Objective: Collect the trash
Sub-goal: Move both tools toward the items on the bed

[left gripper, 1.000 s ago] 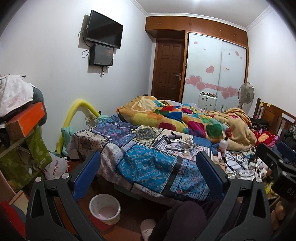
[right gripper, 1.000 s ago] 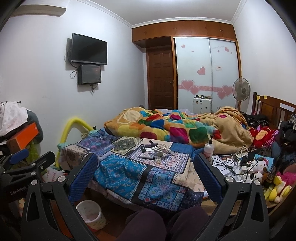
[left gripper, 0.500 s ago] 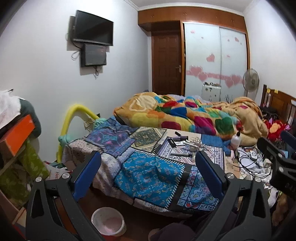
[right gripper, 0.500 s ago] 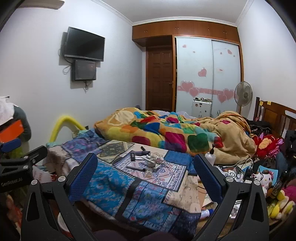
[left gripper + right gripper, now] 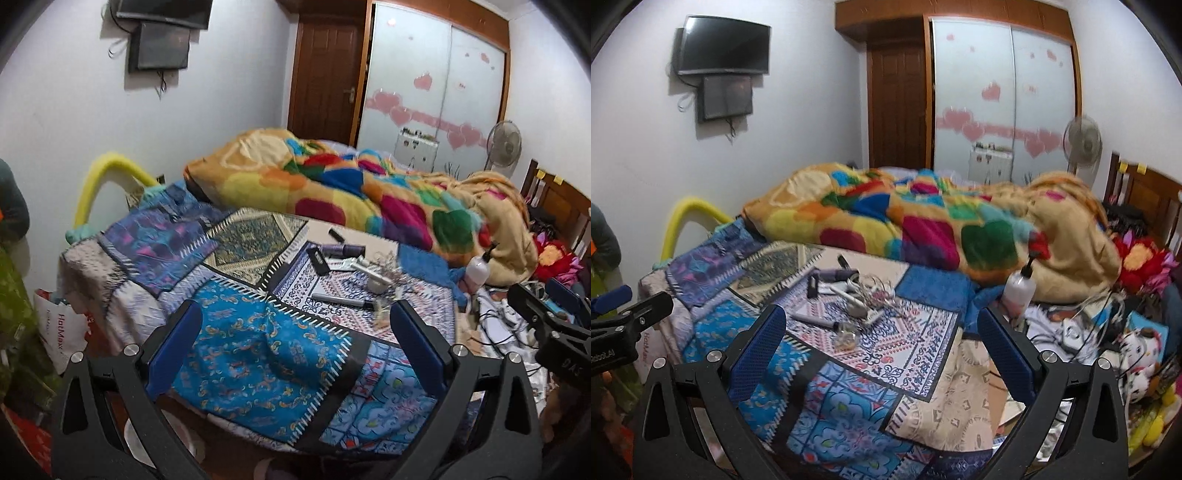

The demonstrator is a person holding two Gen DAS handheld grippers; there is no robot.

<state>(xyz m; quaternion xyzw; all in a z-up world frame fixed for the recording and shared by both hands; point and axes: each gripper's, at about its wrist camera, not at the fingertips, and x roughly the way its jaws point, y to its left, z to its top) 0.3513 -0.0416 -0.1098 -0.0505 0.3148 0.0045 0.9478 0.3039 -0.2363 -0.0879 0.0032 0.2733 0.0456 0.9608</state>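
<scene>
Several small blurred items (image 5: pixel 846 295) on bed (image 5: pixel 820 376), hard to identify

Small clutter of trash (image 5: pixel 354 273) lying on patterned bedspread (image 5: pixel 258 354), mid-bed, just before bunched colourful blanket (image 5: pixel 332 192). Dark purple tube (image 5: pixel 341 250) on its side at far edge. Flat black rectangular item (image 5: pixel 317 260) just beside it. Slim grey marker pen (image 5: pixel 341 300) lying flat, nearest camera. White pieces tangled with thin wires (image 5: pixel 871 295) in centre; blurred. Small clear crumpled wrapper (image 5: pixel 846 338) beside pen tip.
</scene>
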